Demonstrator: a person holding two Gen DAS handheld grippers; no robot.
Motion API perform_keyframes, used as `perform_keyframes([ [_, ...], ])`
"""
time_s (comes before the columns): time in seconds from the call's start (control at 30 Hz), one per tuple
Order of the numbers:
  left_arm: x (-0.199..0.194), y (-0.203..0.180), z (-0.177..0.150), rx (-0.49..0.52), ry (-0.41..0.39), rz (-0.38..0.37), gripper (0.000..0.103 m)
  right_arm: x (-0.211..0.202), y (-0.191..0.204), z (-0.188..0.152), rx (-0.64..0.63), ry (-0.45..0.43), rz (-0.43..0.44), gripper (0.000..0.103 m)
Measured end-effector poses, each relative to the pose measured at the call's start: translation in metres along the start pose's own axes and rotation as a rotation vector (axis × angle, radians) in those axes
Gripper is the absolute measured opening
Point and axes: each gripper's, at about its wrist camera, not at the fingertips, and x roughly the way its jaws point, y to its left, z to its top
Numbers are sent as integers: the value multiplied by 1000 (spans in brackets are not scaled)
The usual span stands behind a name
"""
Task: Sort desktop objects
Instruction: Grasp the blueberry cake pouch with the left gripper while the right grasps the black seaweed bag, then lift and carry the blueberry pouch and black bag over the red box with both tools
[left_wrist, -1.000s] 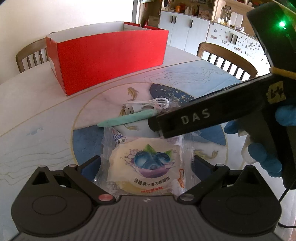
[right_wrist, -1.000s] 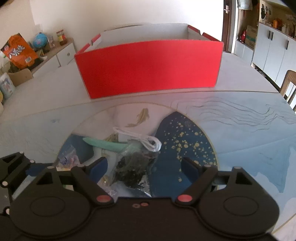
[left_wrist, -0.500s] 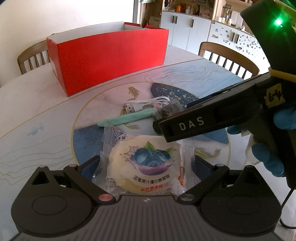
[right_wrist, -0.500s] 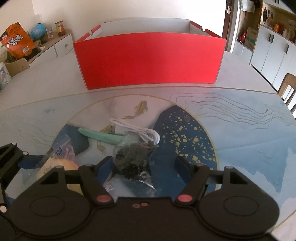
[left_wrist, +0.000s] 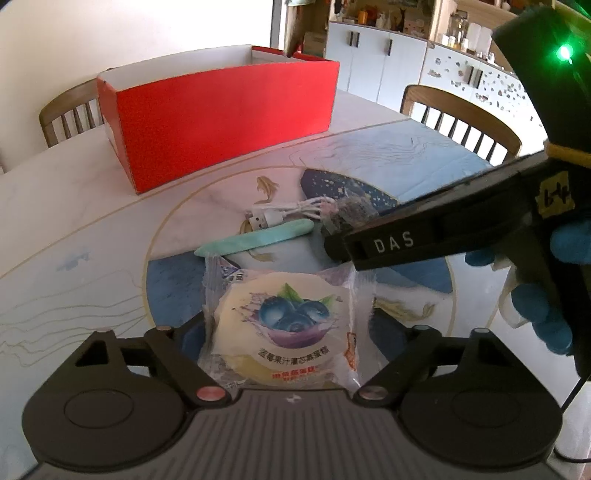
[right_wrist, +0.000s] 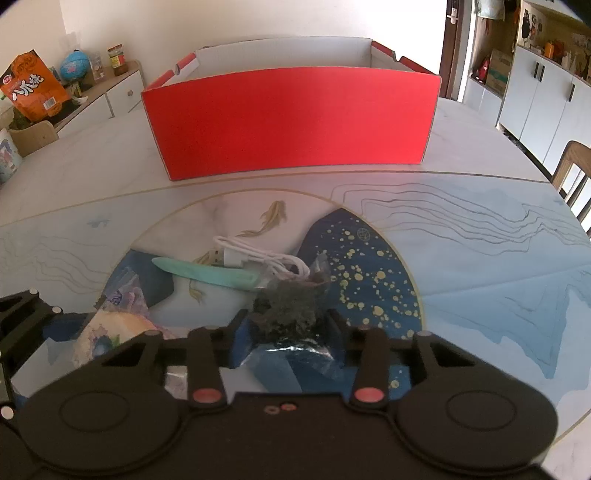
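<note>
My right gripper (right_wrist: 288, 332) is closing on the dark bag (right_wrist: 291, 314); its blue pads (right_wrist: 242, 341) sit against the bag's sides and the clear plastic bulges between them. What the bag holds is hard to make out, only dark crumbly bits. The bag's lower end is hidden behind my gripper body.

My left gripper (left_wrist: 286, 343) is closing too, with the cake packet (left_wrist: 284, 325) between its fingers; I cannot tell whether the pads press it yet, since they are mostly hidden by the wrapper. The packet shows blueberries and Chinese print I cannot read fully; its near end is cut off by the gripper.

Both things lie in the round painted field in the middle of the table (right_wrist: 480, 240). Just beyond them lie a mint-green stick (right_wrist: 207, 273) and a white USB cable (right_wrist: 255, 254), touching each other. From the left view my right gripper's side reads "DAS", with a yellow label whose marks I cannot read, held by my blue-gloved hand (left_wrist: 543, 306).

The red box (right_wrist: 291, 122) stands toward the far edge, its inside mostly hidden. An orange snack bag (right_wrist: 33, 88) with Chinese writing sits on a cabinet beyond the table's left edge.
</note>
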Motion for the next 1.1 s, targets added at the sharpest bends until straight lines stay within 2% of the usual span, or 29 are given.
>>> perform_keyframes([
  [0.07,-2,2,3,-16,-3,0,75,-1,0,1,-10,4,-3,39],
  [0.17,-5,4,8,-37,3,1,70,-5,0,3,-15,2,-7,36],
  [0.5,-19,3,18,-73,-8,28,69,-26,-7,11,-17,-11,0,33],
  [1.1,-73,-5,54,-140,-102,65,69,-87,-14,37,-58,-87,55,33],
])
